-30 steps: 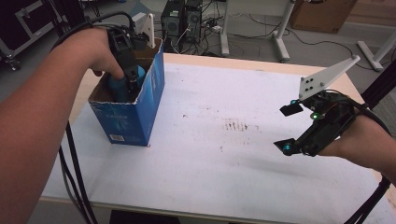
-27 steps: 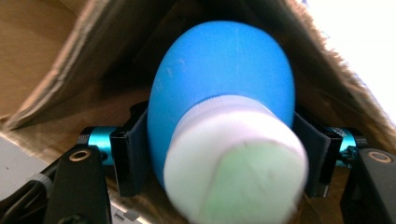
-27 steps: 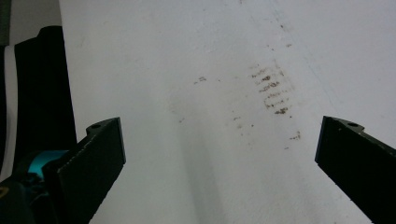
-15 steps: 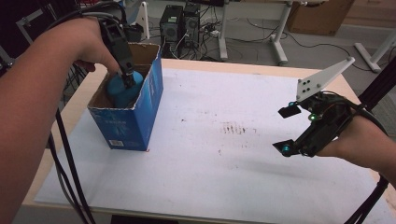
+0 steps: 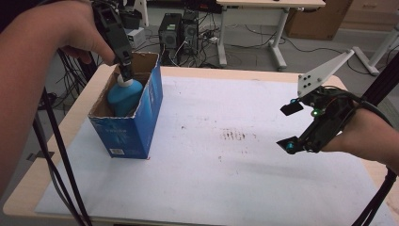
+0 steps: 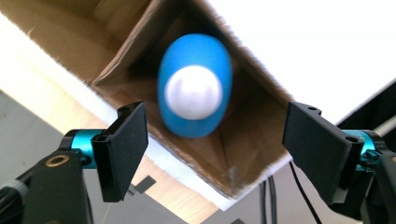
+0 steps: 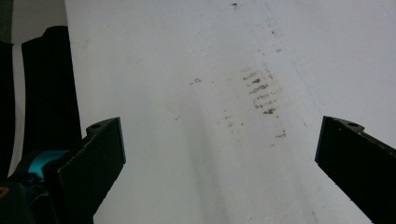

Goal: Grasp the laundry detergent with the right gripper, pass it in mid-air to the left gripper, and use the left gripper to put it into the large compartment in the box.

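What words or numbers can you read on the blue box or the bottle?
Blue box: pale print and a small white label low on its side, too small and blurred to read.
Blue bottle with its white cap, standing in the box: no words show on it.
White table cover: brown smudges, not writing.
Nothing here can be read.

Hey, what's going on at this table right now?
A person holds a gripper in each hand. The left gripper is above a blue cardboard box, its fingers spread wide and clear of the blue bottle with a white cap that stands inside. The right gripper hovers open over the white table cover, holding nothing.
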